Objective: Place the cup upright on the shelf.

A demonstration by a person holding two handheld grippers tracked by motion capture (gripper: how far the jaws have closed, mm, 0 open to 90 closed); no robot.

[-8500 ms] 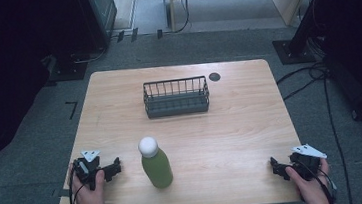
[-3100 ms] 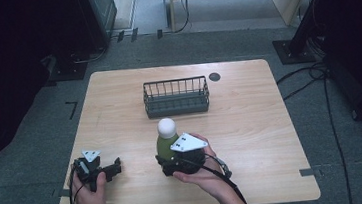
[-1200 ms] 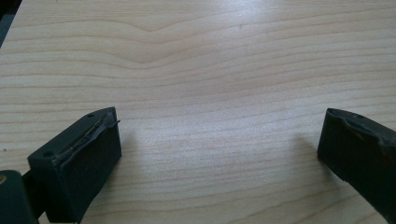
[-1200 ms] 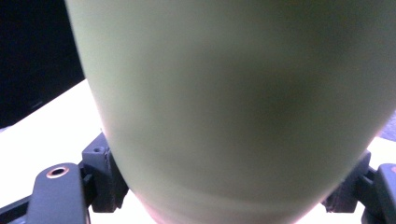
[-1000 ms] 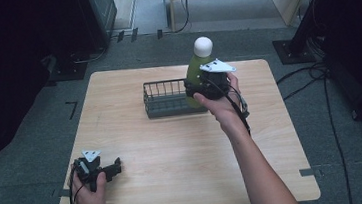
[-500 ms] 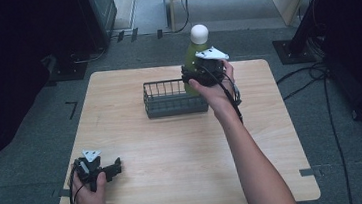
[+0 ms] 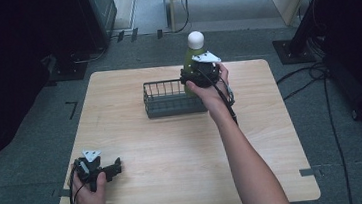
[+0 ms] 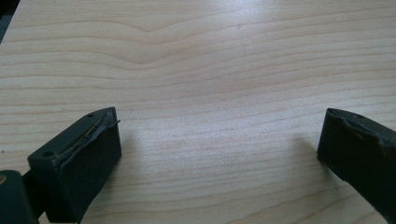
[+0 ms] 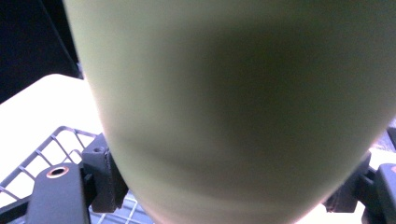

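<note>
Two grippers are in use at a light wooden table (image 7: pixel 183 147). The right gripper (image 7: pixel 197 75) is held over the right end of a dark wire basket (image 7: pixel 166 99) that stands at the far middle of the table. Its jaws are closed around the body of a green bottle (image 7: pixel 191 61) with a white round cap (image 7: pixel 195 39). The bottle stands upright in the grip, and its cap and shoulder rise above the gripper. In the right gripper view the green bottle (image 9: pixel 233 107) is very close and blurred, the black jaws press it on both sides, and the basket (image 9: pixel 51 154) wires lie below it at the lower left. Whether the bottle's base touches the basket floor I cannot tell. The left gripper (image 7: pixel 106 170) rests at the near left corner of the table, in the person's left hand (image 7: pixel 89 191), well apart from the basket. In the left gripper view its jaws stand wide apart with nothing between them, and below them is the bare wood of the table (image 8: pixel 210 70).
</note>
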